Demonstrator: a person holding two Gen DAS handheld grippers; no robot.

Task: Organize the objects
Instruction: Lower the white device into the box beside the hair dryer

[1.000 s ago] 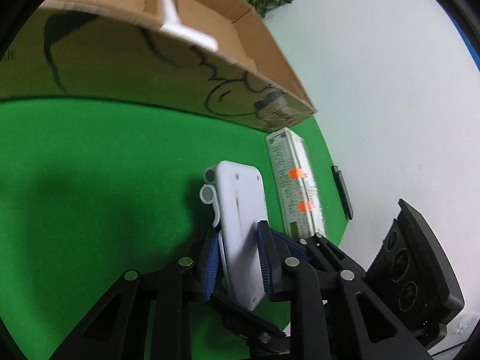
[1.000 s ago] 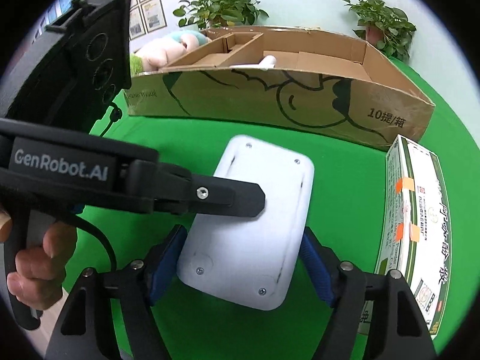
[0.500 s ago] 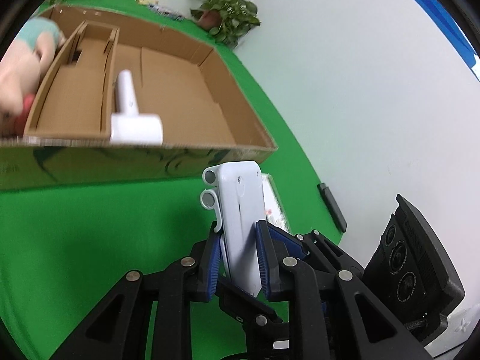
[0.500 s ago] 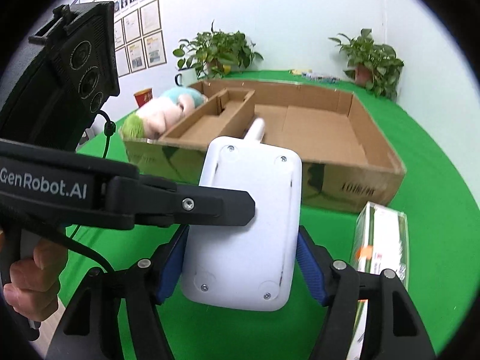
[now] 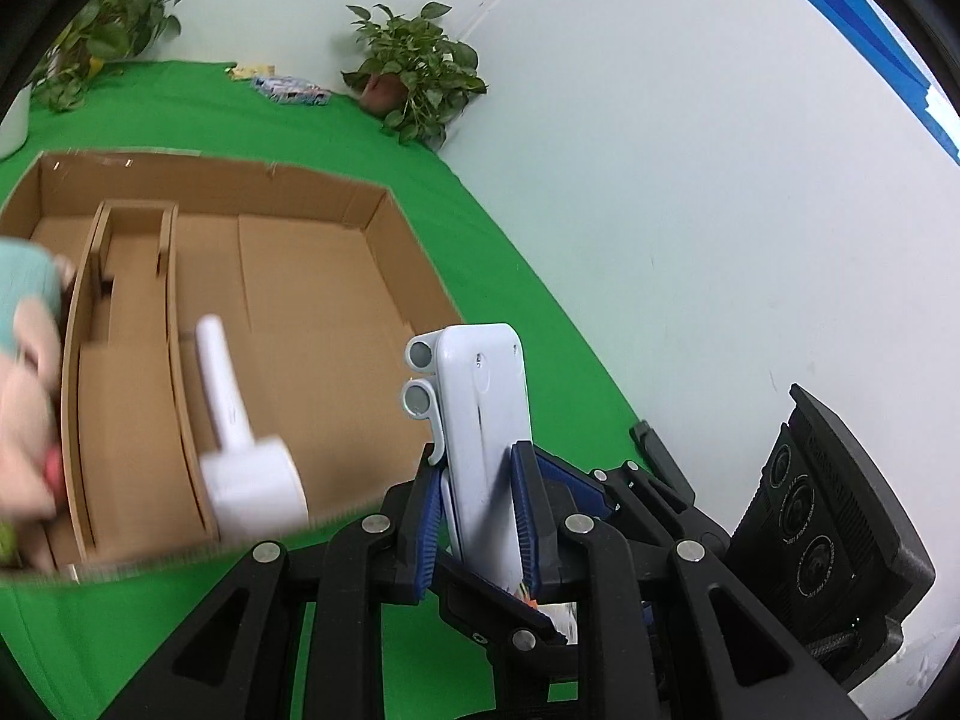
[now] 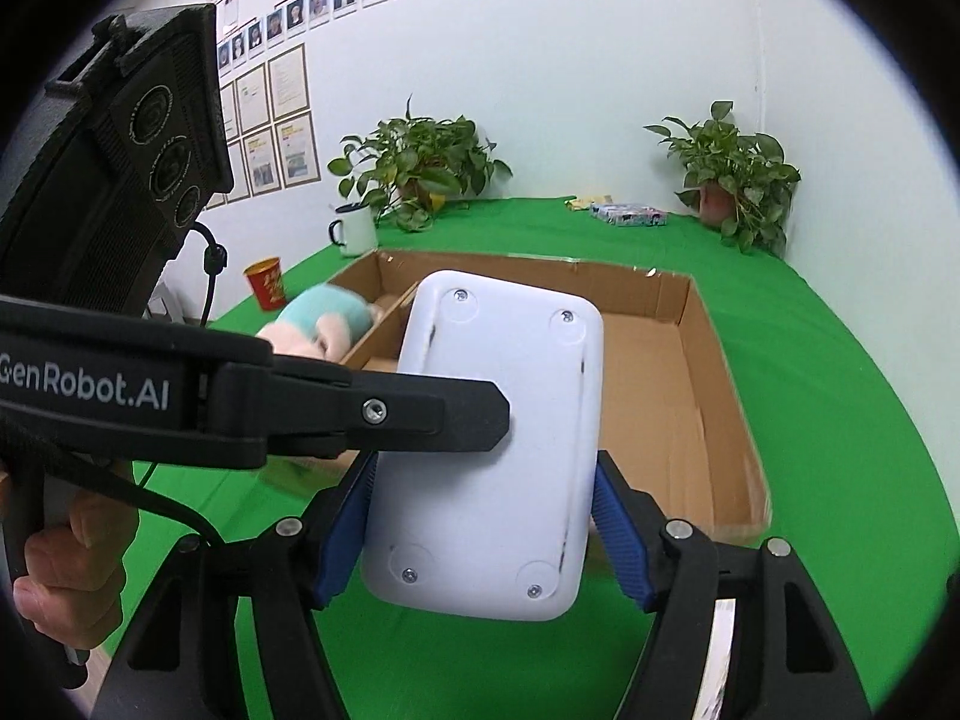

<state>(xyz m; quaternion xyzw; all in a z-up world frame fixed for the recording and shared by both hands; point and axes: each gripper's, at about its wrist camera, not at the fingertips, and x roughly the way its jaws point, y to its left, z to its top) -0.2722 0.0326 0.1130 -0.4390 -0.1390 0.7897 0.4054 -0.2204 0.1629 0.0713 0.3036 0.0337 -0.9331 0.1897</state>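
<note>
Both your grippers clamp one white device (image 6: 486,450) above the green table (image 6: 840,420) | left gripper (image 5: 477,516) pinches its thin edges | right gripper (image 6: 480,534) spans its width | cardboard box (image 5: 336,276) just beyond

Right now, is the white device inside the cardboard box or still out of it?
Out. The white device is gripped by both grippers, in front of the cardboard box, above the green cloth.

The device (image 6: 486,456) is smooth white plastic, faintly glossy, with small metal screws. Behind it the box (image 6: 690,372) is matt brown corrugated cardboard — a soft plush toy (image 6: 318,324) at its left end. Green matt cloth covers the desk (image 6: 840,420).
</note>
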